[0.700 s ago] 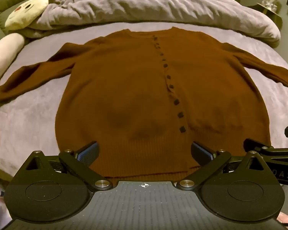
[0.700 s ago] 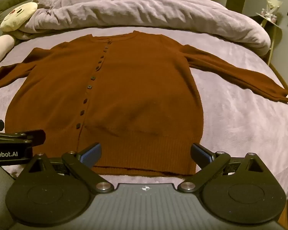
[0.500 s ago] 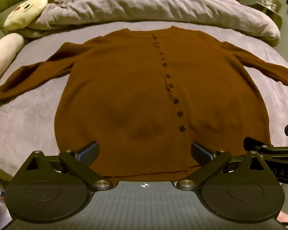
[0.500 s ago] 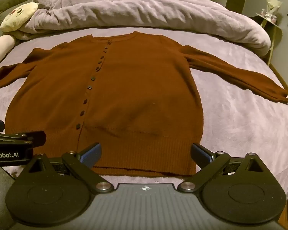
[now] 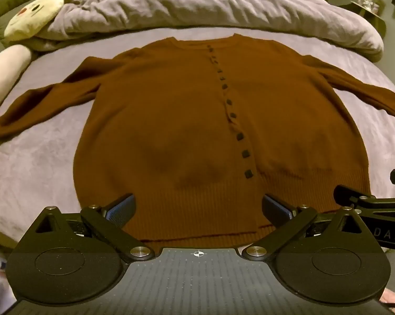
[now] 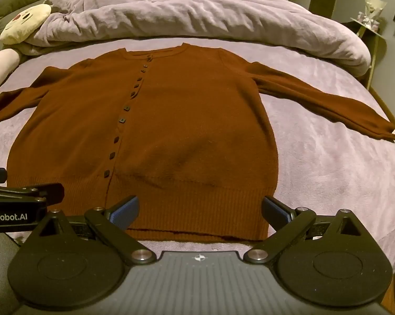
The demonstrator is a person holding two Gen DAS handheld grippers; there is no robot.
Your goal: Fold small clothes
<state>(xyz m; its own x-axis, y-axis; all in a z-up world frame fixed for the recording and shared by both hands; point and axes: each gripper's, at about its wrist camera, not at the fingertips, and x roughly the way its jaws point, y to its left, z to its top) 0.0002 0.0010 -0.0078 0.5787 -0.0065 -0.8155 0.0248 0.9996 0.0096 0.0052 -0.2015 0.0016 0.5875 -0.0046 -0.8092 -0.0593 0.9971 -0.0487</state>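
The cardigan (image 5: pixel 176 120) lies flat on the bed (image 5: pixel 34 157), arms out to both sides. The bunched blanket (image 5: pixel 197 8) sits behind it, a pillow (image 5: pixel 31 17) far left.

The left gripper (image 5: pixel 198 207) is matte black, with two round disc housings, angled link arms on silver pivot screws, blue-padded fingers (image 5: pixel 119 208) and a grey ribbed deck carrying a small crosshair mark. The right gripper (image 6: pixel 200 208) looks the same, with blue pads on its fingers (image 6: pixel 275 209) and the same silver screws. Each shows in the other's view as a black bar with white lettering, cut off at the edge, seemingly a brand name.
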